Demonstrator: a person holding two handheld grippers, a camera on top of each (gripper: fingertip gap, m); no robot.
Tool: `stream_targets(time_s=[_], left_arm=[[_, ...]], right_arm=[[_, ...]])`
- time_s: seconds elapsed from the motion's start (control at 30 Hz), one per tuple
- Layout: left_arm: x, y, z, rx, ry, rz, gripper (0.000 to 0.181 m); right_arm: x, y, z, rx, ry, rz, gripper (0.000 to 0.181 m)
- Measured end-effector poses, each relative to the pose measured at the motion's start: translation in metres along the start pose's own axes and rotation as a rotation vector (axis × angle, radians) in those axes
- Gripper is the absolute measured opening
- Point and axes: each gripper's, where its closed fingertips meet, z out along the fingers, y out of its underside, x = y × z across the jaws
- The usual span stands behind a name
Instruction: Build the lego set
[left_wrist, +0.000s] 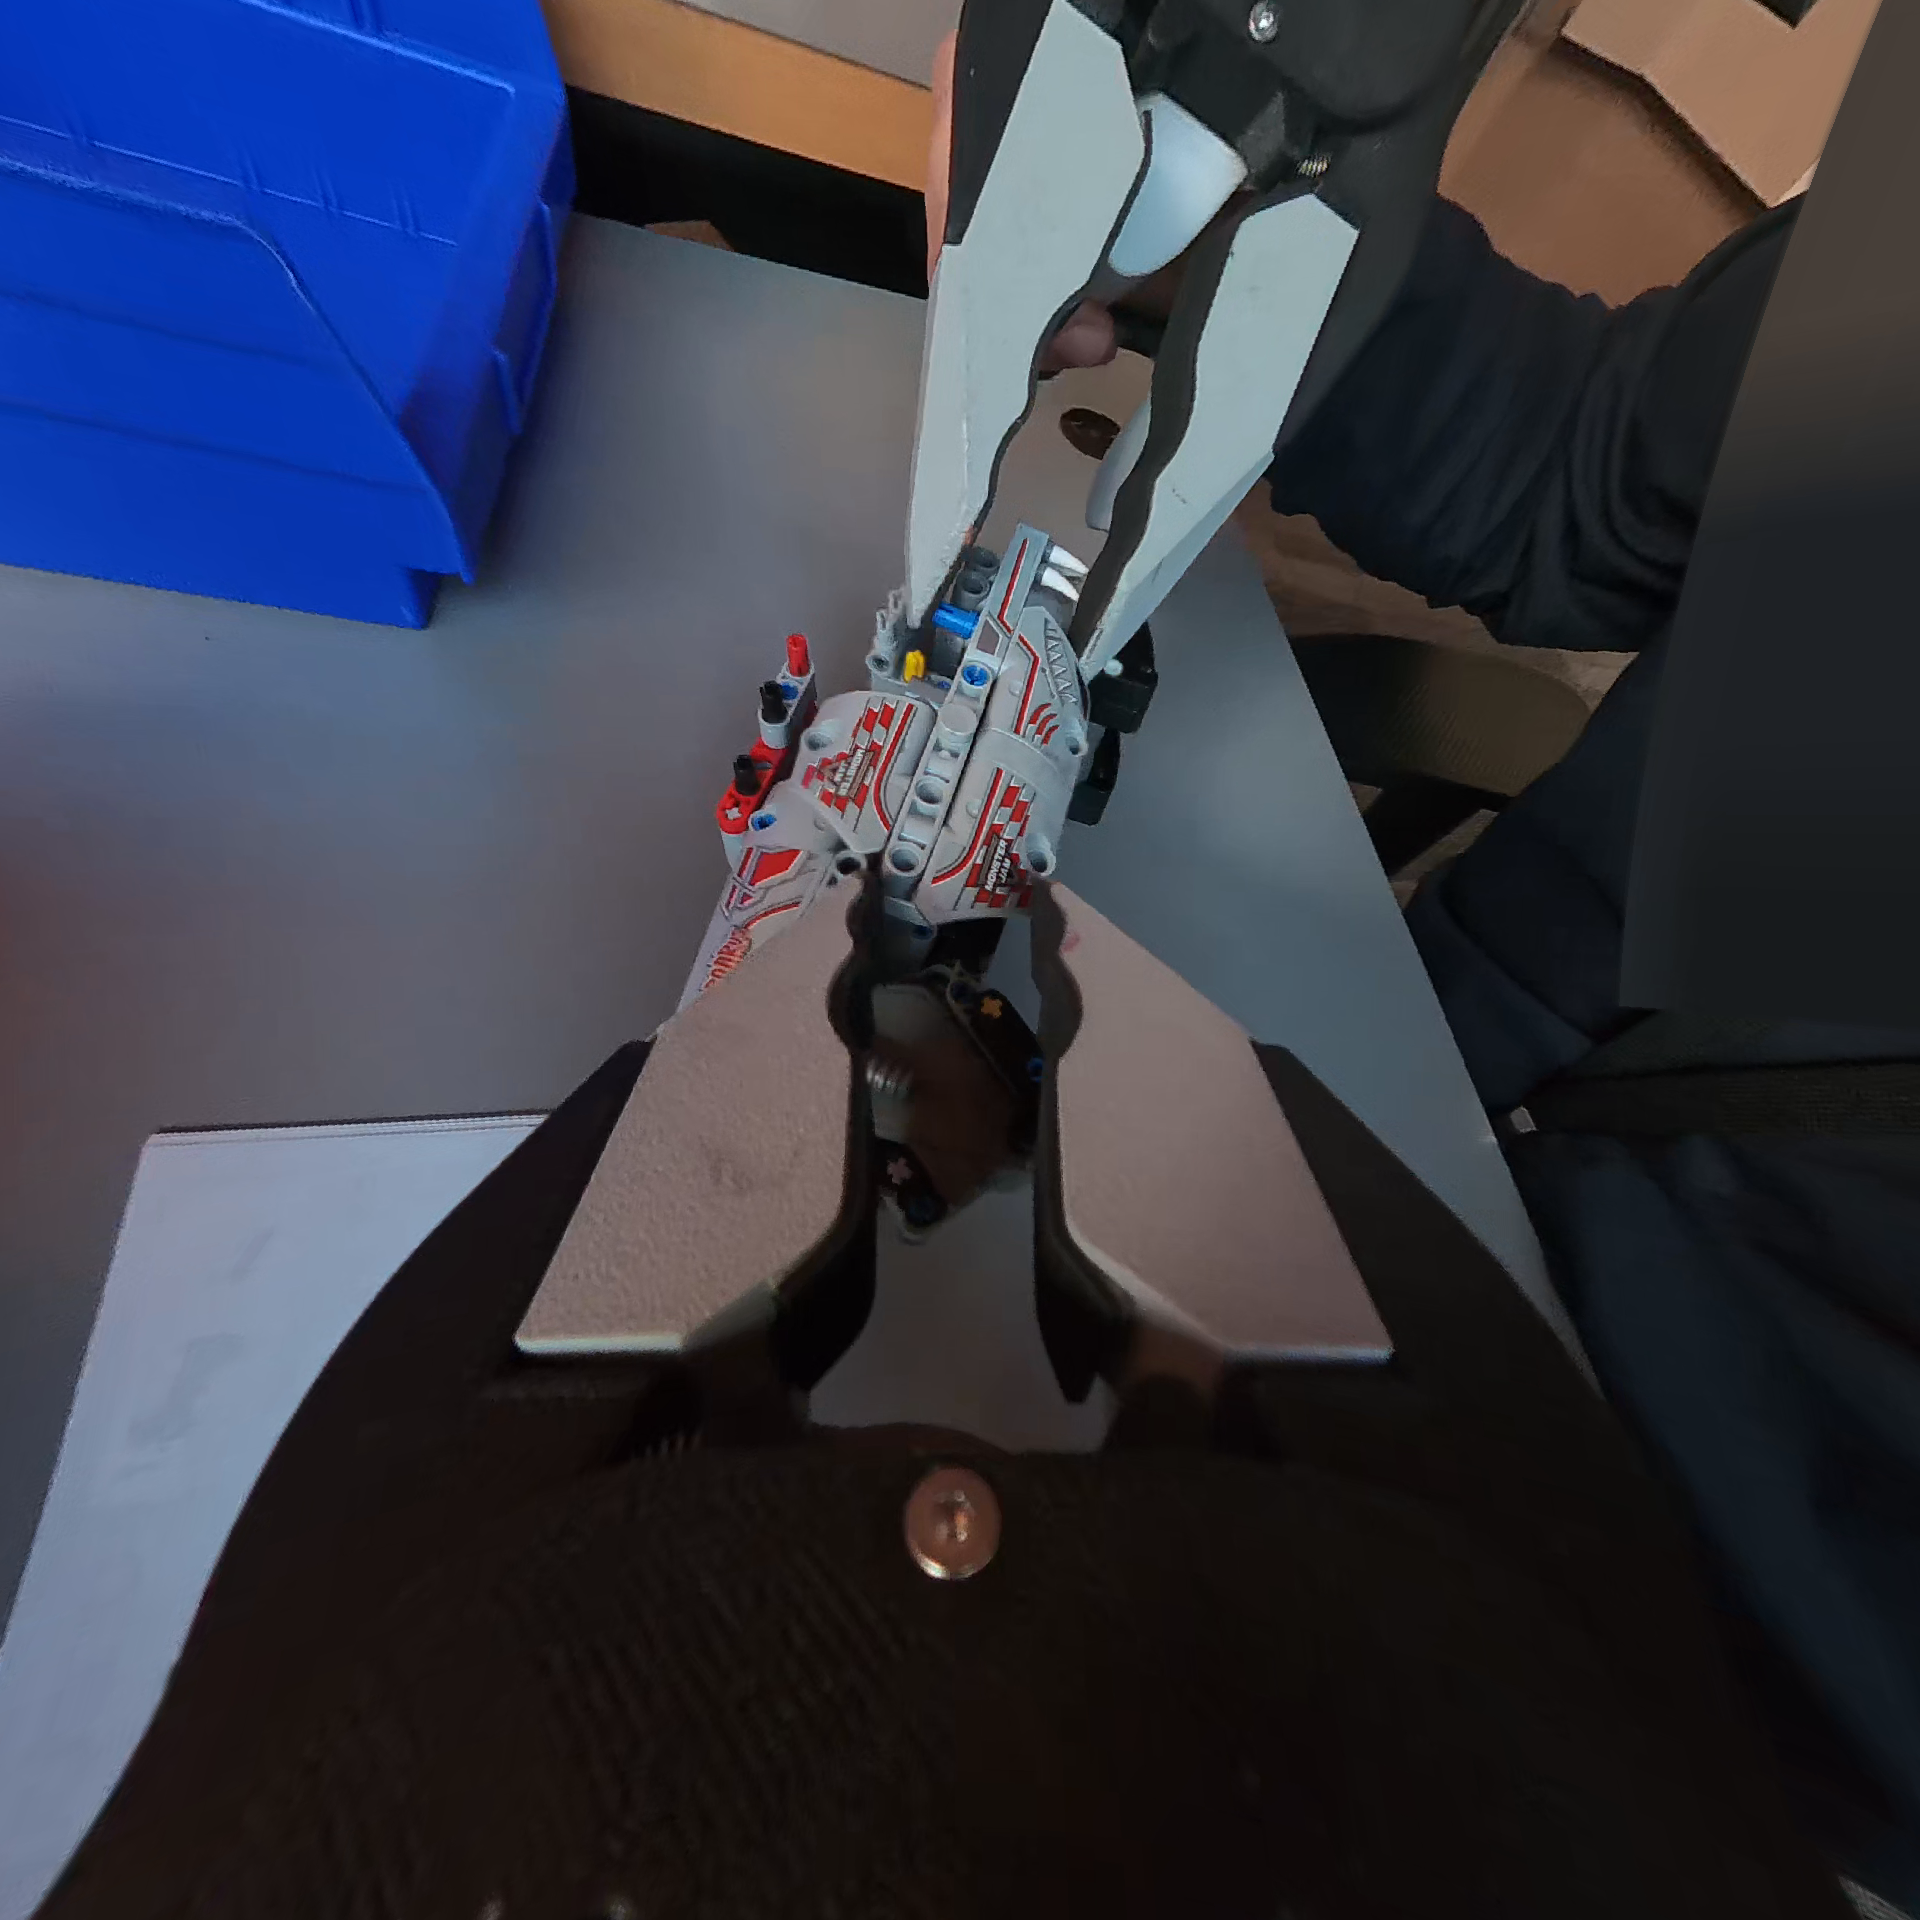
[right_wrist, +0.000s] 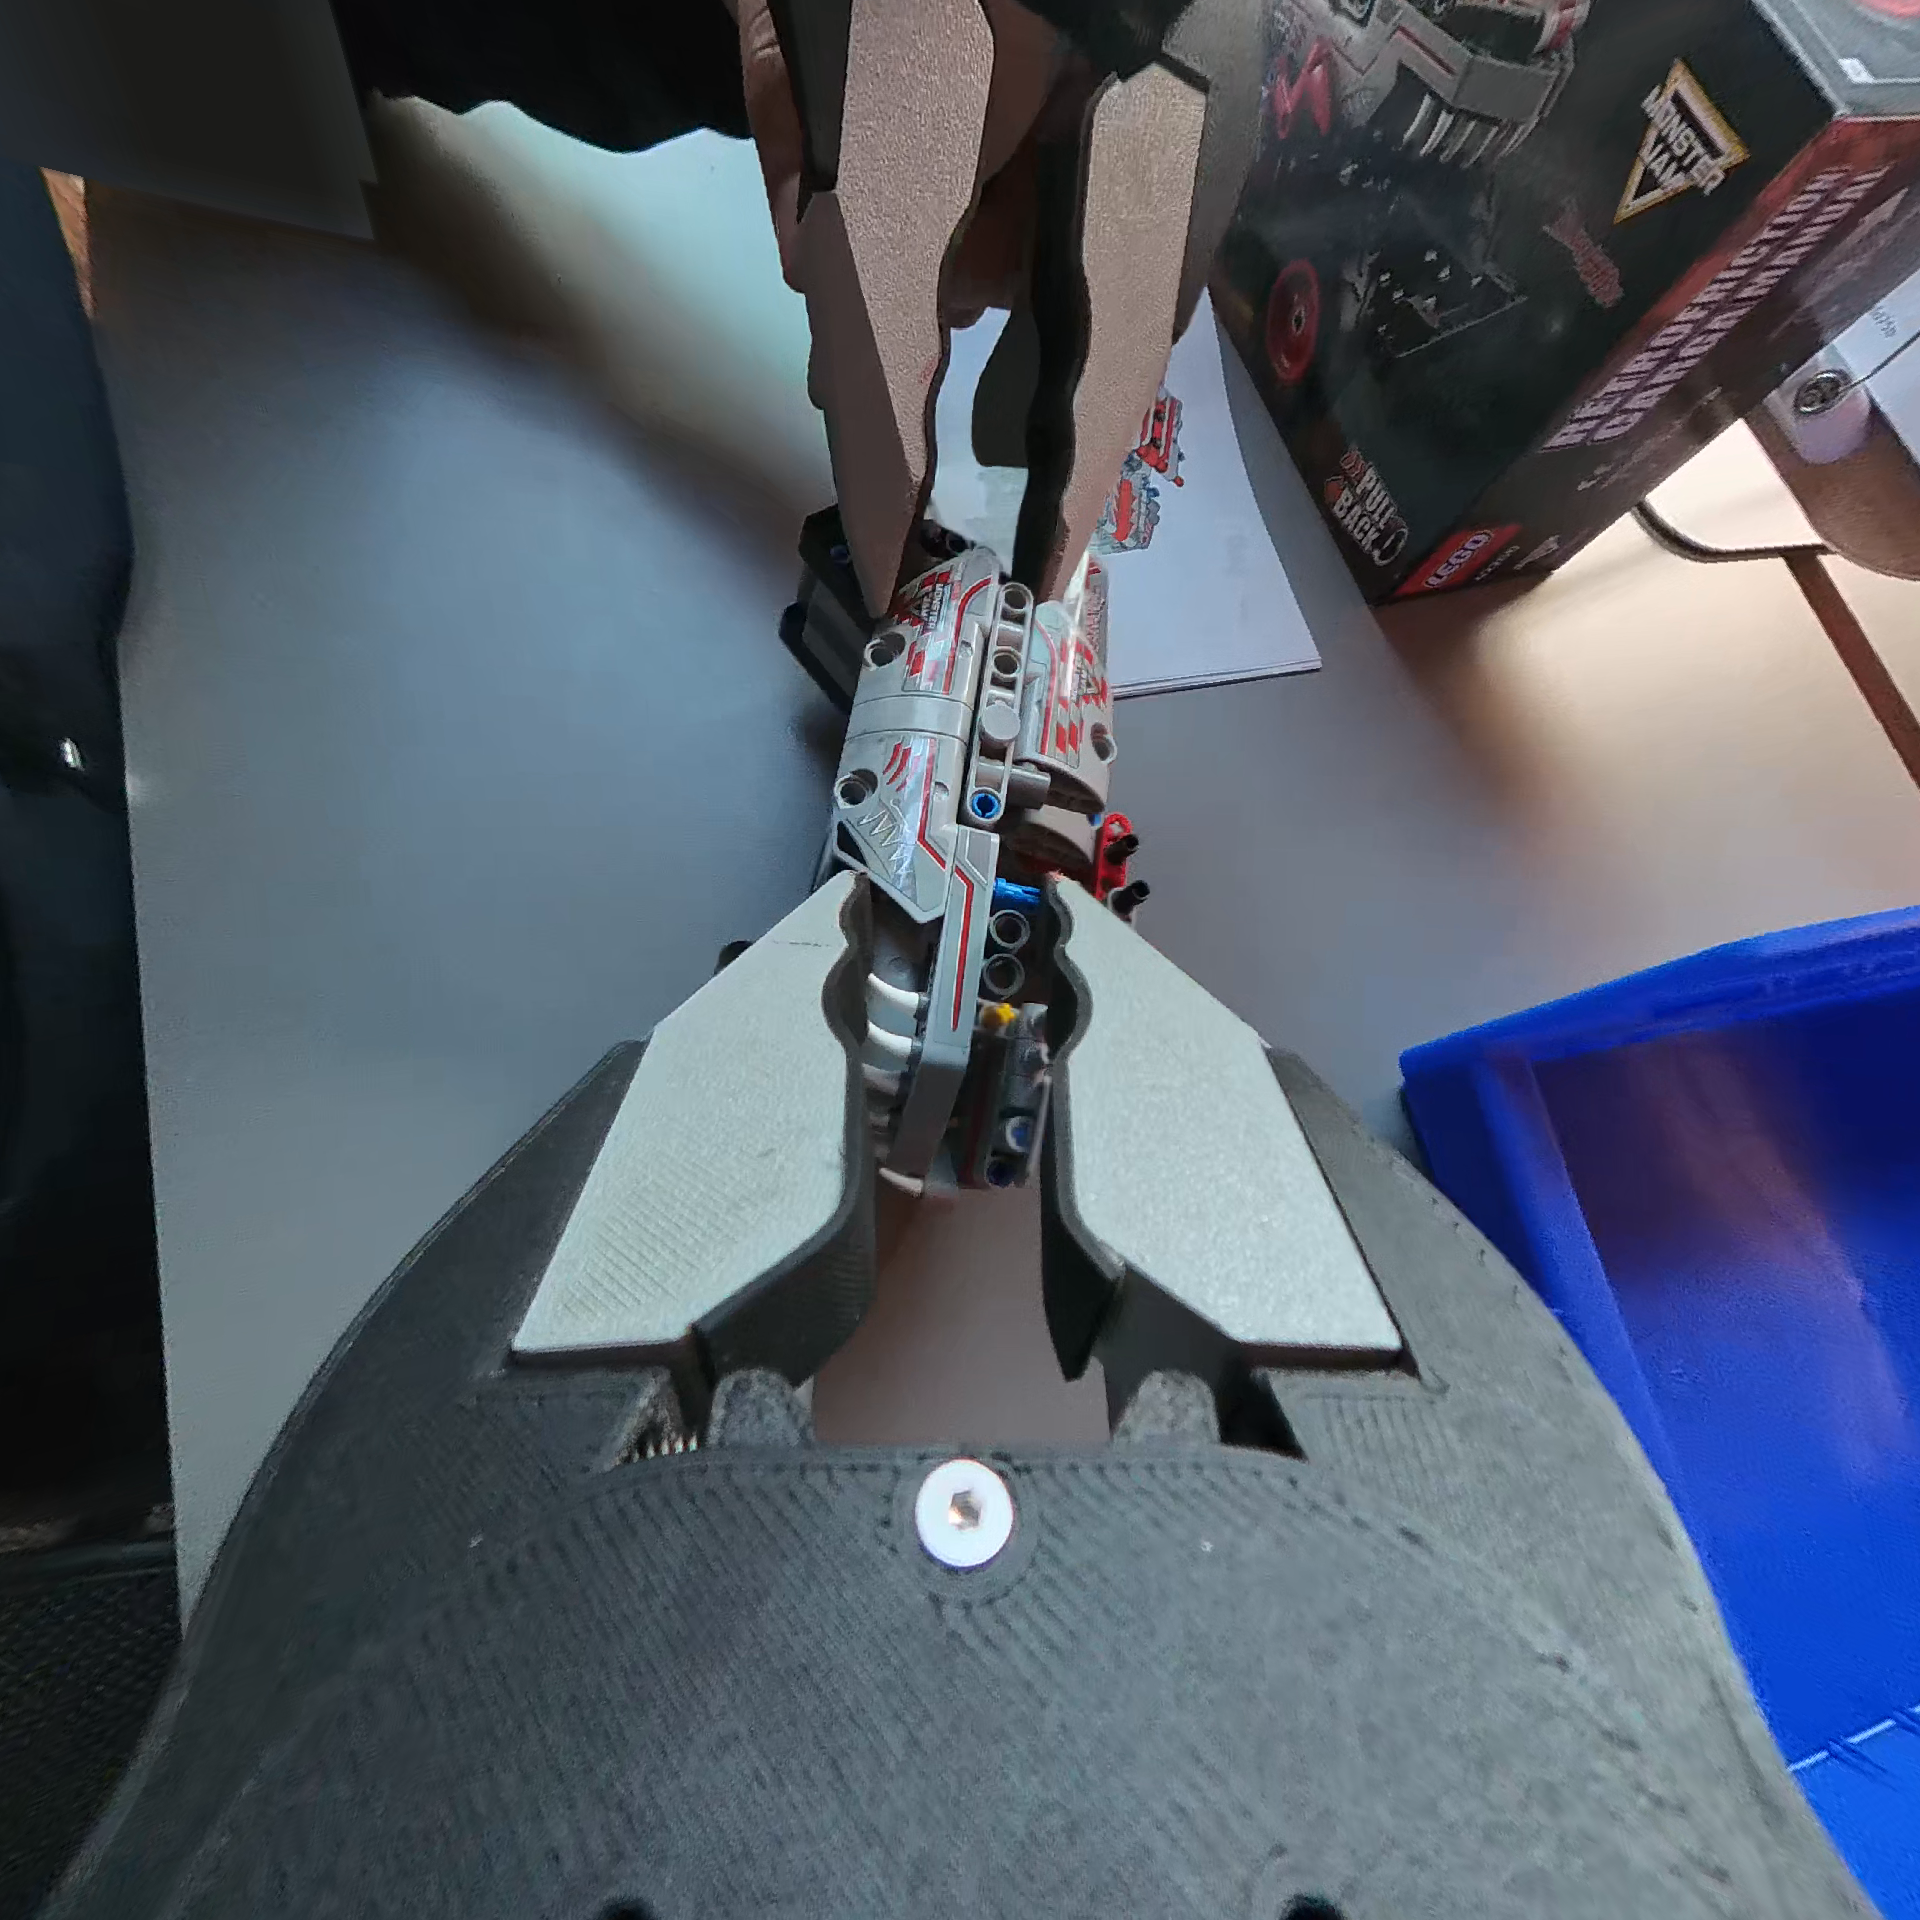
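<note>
2 grippers are closed on the lego model (left_wrist: 935, 769) at once, one at each end, so that it is held between them just above the grey table (left_wrist: 312, 831). The left gripper (left_wrist: 951, 914) is clamped on the rear end, where the black pull-back block sits between its fingers; the right gripper (right_wrist: 951, 935) is clamped on the front end, over the white teeth and the grey stickered panel. The model is judged light and stiff but fragile at its joints: pinned panels and the red beam (left_wrist: 764, 769) with its black pins could be popped off under twisting, so hold is best taken on the central grey beams. Both grippers are pointed toward each other, roughly in line. A blue bin (left_wrist: 239, 312), an instruction booklet (right_wrist: 1226, 582) and the set box (right_wrist: 1558, 291) are seen nearby.
</note>
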Motion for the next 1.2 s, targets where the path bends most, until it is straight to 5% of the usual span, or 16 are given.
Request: stream_targets(time_s=[1.2], left_arm=[[-0.0018, -0.0006, 0.0014, 0.011, 0.046, 0.02, 0.024]], right_arm=[[-0.0064, 0.0036, 0.0012, -0.028, -0.051, 0.077, 0.033]])
